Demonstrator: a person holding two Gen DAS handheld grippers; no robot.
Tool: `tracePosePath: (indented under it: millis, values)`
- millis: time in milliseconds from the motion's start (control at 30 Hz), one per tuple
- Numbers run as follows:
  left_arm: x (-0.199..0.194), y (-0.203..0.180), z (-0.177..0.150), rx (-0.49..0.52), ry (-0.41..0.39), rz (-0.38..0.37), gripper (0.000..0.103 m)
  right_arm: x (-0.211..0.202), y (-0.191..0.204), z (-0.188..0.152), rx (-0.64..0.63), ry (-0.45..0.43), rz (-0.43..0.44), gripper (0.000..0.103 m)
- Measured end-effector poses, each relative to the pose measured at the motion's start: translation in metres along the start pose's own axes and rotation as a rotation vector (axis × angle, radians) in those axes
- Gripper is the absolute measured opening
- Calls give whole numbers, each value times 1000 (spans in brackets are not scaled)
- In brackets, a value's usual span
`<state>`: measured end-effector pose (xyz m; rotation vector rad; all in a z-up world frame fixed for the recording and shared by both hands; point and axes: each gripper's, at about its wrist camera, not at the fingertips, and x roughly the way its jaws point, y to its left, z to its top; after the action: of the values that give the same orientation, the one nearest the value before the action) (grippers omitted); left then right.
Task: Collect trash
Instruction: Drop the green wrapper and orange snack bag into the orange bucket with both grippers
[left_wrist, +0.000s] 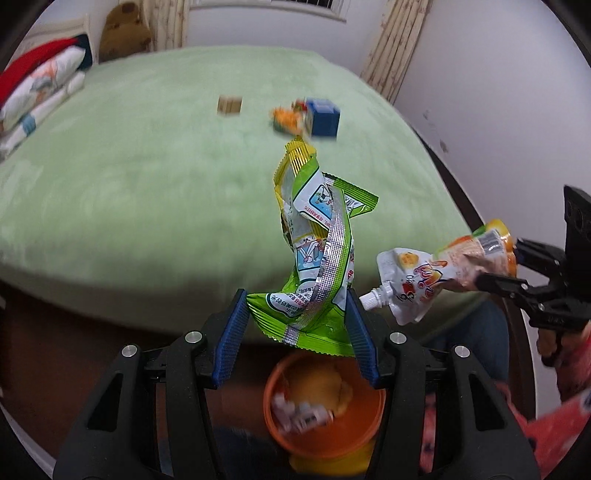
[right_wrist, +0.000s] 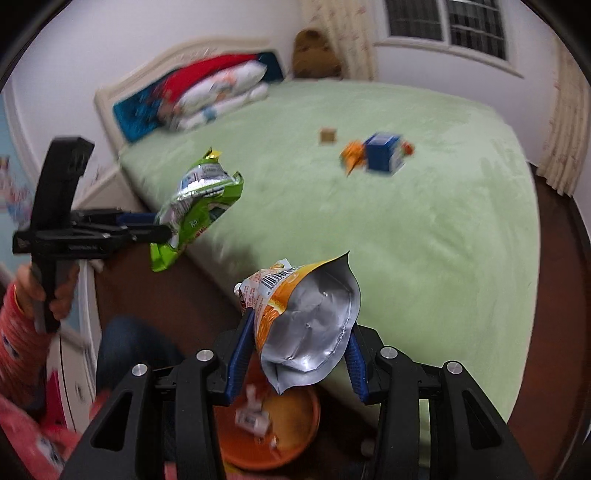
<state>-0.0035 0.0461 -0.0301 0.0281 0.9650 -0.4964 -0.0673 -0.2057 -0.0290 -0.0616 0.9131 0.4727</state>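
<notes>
My left gripper (left_wrist: 297, 317) is shut on a crumpled green snack wrapper (left_wrist: 317, 236) and holds it above the orange bin (left_wrist: 280, 413). It also shows in the right wrist view (right_wrist: 162, 230) with the wrapper (right_wrist: 195, 203). My right gripper (right_wrist: 301, 336) is shut on an orange-and-silver drink pouch (right_wrist: 310, 317), held above the same bin (right_wrist: 306, 424). The pouch (left_wrist: 436, 277) and right gripper (left_wrist: 495, 277) show at the right of the left wrist view. The bin holds a yellow wrapper and small white scraps.
On the green bed (left_wrist: 147, 177) lie a blue box (left_wrist: 323, 116), an orange wrapper (left_wrist: 286, 118) and a small brown box (left_wrist: 229, 105). Pillows (right_wrist: 207, 96) and a headboard stand at the bed's end. Brown floor (right_wrist: 207, 295) lies beside the bed.
</notes>
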Motion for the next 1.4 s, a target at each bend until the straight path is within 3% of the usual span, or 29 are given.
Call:
tracePosePath:
  millis: [200,400,467,533,600,633,800,1400]
  values:
    - [31,4,-64,-58,147,-24,51,31,24,-37,-58,151,46,44]
    - [99,5,-117,-103,339,-30,51,81,30,-67,-61,294,45,44]
    - [122,4,-129,-103,391,1,52,102,31,-80,-77,358,39,45]
    - [141,2,-136,-99,442,17,54,122,31,-92,-83,419,51,48]
    - [153,-1,-139,-84,469,32,61,132,29,-98,-79,446,37,76]
    - [159,-3,-141,-68,484,61,64,135,27,-100,-83,449,30,76]
    - [167,-2,-140,-64,500,79,74,133,18,-97,-66,441,20,78]
    - [155,-6,-137,-67,479,102,74,125,12,-93,-38,419,9,79]
